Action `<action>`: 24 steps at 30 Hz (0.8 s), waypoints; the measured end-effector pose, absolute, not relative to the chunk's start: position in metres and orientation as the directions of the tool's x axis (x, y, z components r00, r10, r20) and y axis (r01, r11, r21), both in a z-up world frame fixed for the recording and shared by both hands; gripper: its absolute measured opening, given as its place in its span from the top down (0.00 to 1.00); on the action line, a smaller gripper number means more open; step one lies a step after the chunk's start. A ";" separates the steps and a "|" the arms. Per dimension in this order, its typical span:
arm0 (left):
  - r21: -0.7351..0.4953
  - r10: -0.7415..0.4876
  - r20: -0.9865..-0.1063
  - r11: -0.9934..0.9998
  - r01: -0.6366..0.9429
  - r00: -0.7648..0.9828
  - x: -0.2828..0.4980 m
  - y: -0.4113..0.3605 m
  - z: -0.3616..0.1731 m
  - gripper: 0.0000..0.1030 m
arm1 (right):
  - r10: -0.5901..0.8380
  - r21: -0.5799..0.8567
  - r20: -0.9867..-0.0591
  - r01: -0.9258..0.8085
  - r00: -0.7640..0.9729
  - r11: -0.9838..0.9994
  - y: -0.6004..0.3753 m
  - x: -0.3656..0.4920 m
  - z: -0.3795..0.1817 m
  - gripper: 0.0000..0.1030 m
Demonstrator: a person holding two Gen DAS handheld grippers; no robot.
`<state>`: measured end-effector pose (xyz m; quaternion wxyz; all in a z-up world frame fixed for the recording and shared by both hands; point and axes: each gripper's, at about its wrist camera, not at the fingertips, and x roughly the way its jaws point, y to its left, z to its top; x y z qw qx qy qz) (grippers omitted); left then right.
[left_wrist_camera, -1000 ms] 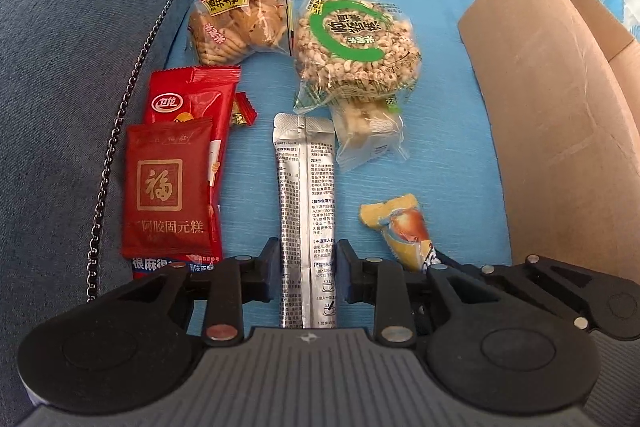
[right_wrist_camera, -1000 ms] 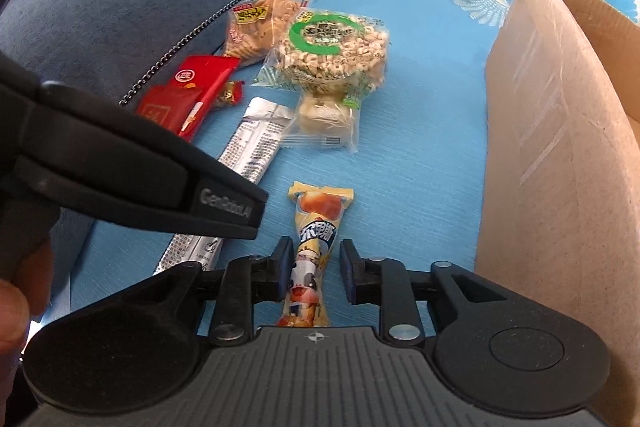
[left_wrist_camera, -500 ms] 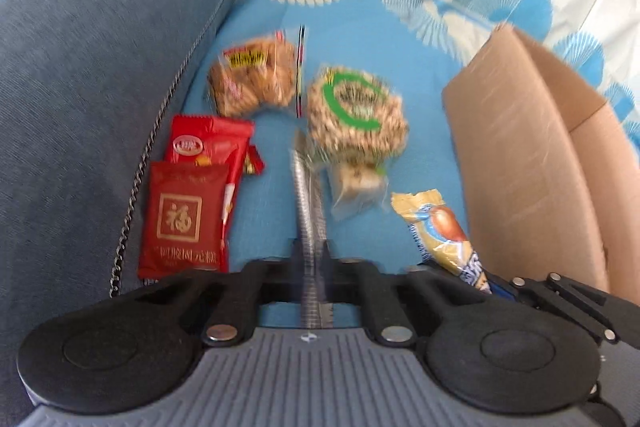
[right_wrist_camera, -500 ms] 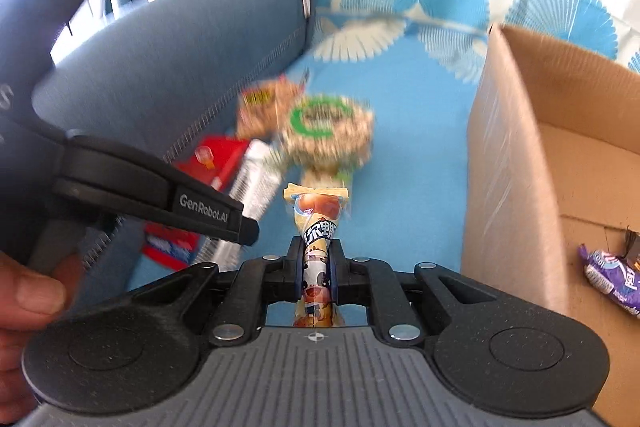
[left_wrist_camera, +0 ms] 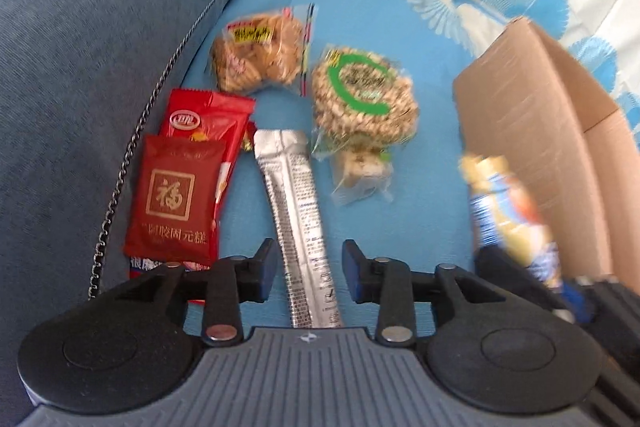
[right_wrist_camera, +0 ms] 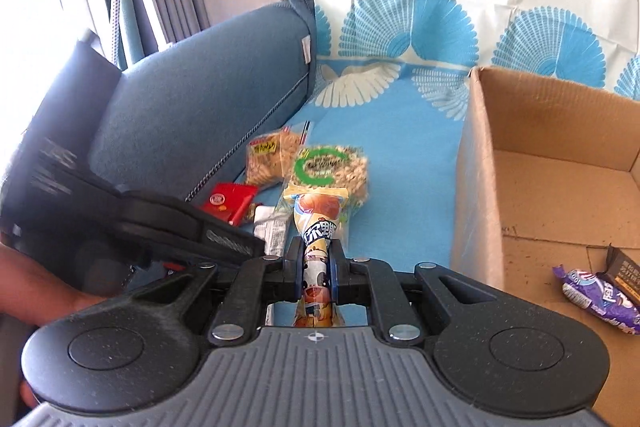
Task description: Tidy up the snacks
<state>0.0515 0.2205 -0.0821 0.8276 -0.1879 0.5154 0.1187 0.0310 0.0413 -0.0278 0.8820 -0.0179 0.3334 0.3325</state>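
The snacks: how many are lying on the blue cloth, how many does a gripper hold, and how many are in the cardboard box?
On the cloth: 6, among them the silver stick pack
Held by the right gripper: 1, a yellow snack
In the cardboard box: 2 in view
Total: 9

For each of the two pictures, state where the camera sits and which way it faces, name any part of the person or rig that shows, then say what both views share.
Left wrist: on the left gripper, facing steeply down at the blue cloth; its open fingers straddle the silver sachet.
Right wrist: on the right gripper, facing shallower toward the cardboard box; it is shut on the yellow snack, and a hand shows at left.
Shared: silver sachet, yellow snack, cardboard box, green-ring puffed cake.
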 end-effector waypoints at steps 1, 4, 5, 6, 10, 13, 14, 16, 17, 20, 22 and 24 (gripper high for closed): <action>-0.179 0.008 -0.904 0.901 -0.396 0.427 0.054 0.220 -0.086 0.59 | 0.576 0.189 -0.592 -0.597 0.564 0.780 0.040 0.030 -0.026 0.88; -0.137 0.032 -0.921 0.906 -0.401 0.388 0.060 0.217 -0.093 0.59 | 0.579 0.192 -0.572 -0.592 0.581 0.783 0.036 0.031 -0.022 0.88; -0.123 0.040 -0.924 0.911 -0.394 0.380 0.063 0.215 -0.095 0.59 | 0.582 0.196 -0.566 -0.591 0.584 0.783 0.035 0.032 -0.021 0.88; -0.104 0.053 -0.924 0.918 -0.382 0.379 0.064 0.213 -0.096 0.59 | 0.585 0.198 -0.559 -0.591 0.587 0.782 0.033 0.033 -0.019 0.88; -0.019 0.106 -0.922 0.948 -0.317 0.373 0.069 0.199 -0.097 0.59 | 0.592 0.204 -0.539 -0.589 0.599 0.782 0.028 0.036 -0.014 0.88; 0.016 0.130 -0.917 0.957 -0.289 0.378 0.070 0.194 -0.095 0.71 | 0.597 0.210 -0.526 -0.587 0.606 0.782 0.025 0.035 -0.011 0.88; 0.019 0.133 -0.915 0.957 -0.290 0.380 0.069 0.194 -0.094 0.78 | 0.599 0.213 -0.522 -0.587 0.607 0.781 0.024 0.035 -0.010 0.88; 0.015 0.137 -0.911 0.953 -0.302 0.389 0.066 0.197 -0.093 0.82 | 0.604 0.212 -0.509 -0.591 0.613 0.778 0.022 0.032 -0.008 0.88; 0.011 0.141 -0.906 0.951 -0.310 0.399 0.064 0.199 -0.091 0.82 | 0.608 0.212 -0.502 -0.594 0.615 0.776 0.021 0.031 -0.007 0.88; -0.013 0.151 -0.879 0.941 -0.339 0.452 0.053 0.208 -0.079 0.83 | 0.618 0.211 -0.485 -0.603 0.619 0.769 0.018 0.030 -0.002 0.88; -0.031 0.157 -0.857 0.935 -0.354 0.491 0.045 0.211 -0.069 0.83 | 0.622 0.212 -0.474 -0.604 0.624 0.768 0.014 0.030 0.000 0.88; -0.048 0.169 -0.831 0.927 -0.371 0.530 0.040 0.214 -0.058 0.83 | 0.622 0.213 -0.464 -0.602 0.630 0.769 0.009 0.029 0.003 0.88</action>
